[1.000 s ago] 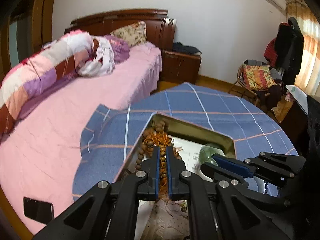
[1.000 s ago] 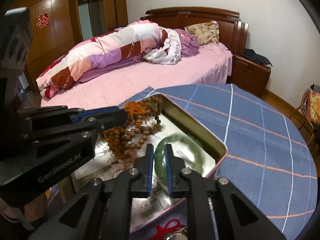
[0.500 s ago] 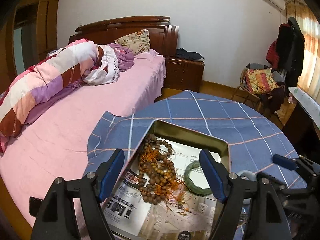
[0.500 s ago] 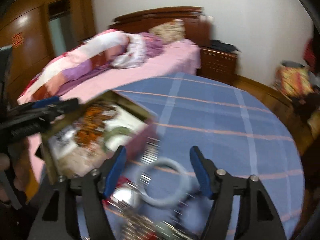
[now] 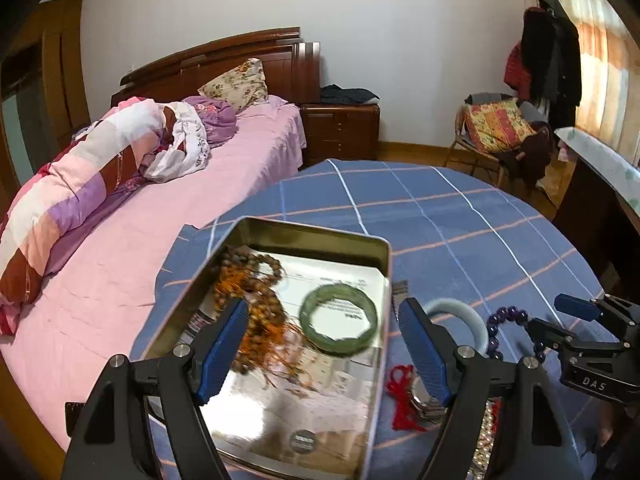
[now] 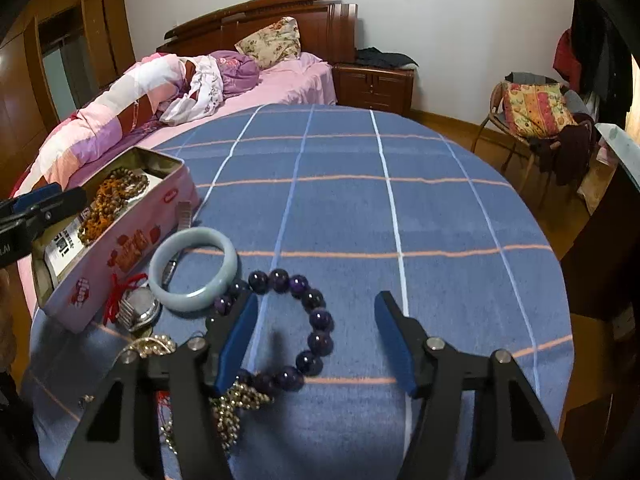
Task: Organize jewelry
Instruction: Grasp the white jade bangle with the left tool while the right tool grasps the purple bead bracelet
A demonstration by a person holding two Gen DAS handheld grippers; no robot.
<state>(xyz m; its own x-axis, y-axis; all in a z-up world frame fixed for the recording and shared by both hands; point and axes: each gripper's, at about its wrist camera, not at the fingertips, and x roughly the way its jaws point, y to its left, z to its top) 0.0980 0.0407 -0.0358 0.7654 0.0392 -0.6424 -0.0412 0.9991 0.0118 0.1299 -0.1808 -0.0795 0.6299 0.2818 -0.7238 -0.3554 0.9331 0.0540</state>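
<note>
Purple bead bracelet [image 6: 298, 328] under closing, empty right gripper [image 6: 316, 340], green bangle [image 5: 339, 323] in tin [image 5: 384, 264] between wide-open left gripper [image 5: 322, 354] fingers

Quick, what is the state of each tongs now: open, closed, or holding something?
Left tongs: open, holding nothing, over the tin.
Right tongs: open but closing, nothing gripped; purple beads lie between the jaws.

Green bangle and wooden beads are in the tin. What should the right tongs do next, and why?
Probably lower the right tongs onto the purple bead bracelet. It lies on the tablecloth directly under them, outside the tin; their jaws are closing with nothing pressed between them yet. The pale bangle also waits, farther left.
</note>
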